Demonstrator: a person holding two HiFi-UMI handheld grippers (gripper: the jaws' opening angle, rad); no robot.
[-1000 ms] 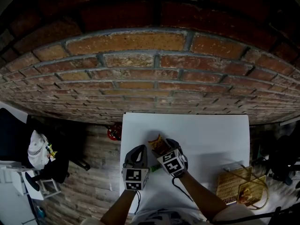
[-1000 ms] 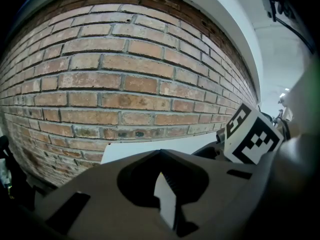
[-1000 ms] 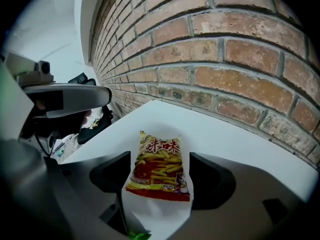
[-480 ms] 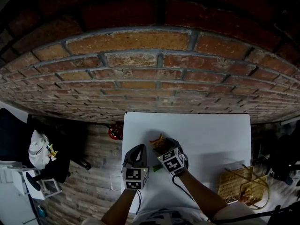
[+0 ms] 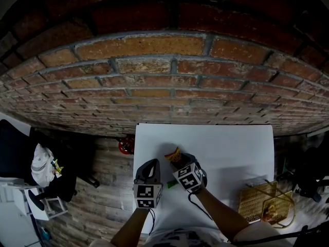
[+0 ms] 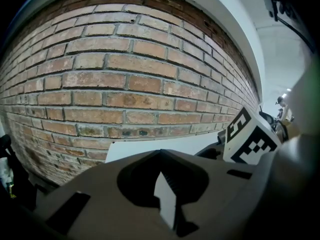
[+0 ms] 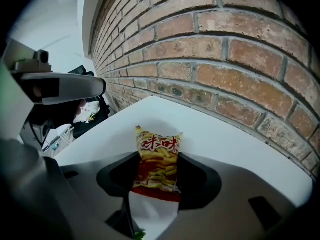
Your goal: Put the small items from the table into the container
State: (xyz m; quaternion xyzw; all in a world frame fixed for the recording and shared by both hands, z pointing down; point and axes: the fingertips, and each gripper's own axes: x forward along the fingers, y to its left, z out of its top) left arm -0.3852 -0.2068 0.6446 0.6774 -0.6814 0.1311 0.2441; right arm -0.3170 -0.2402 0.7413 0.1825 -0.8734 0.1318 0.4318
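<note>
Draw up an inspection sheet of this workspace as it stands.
Surface: white table, set against the wall.
Job's things: snack packet on the table, between the jaws of the right claw; woven basket beside the table's right edge.
Clutter: small green item under the right claw.
Grippers: right claw closing, jaws against the packet's sides; left claw jaws together, nothing between them.
Cables: black cable along the right forearm.
Surroundings: brick wall; plank floor with a red object on it.
</note>
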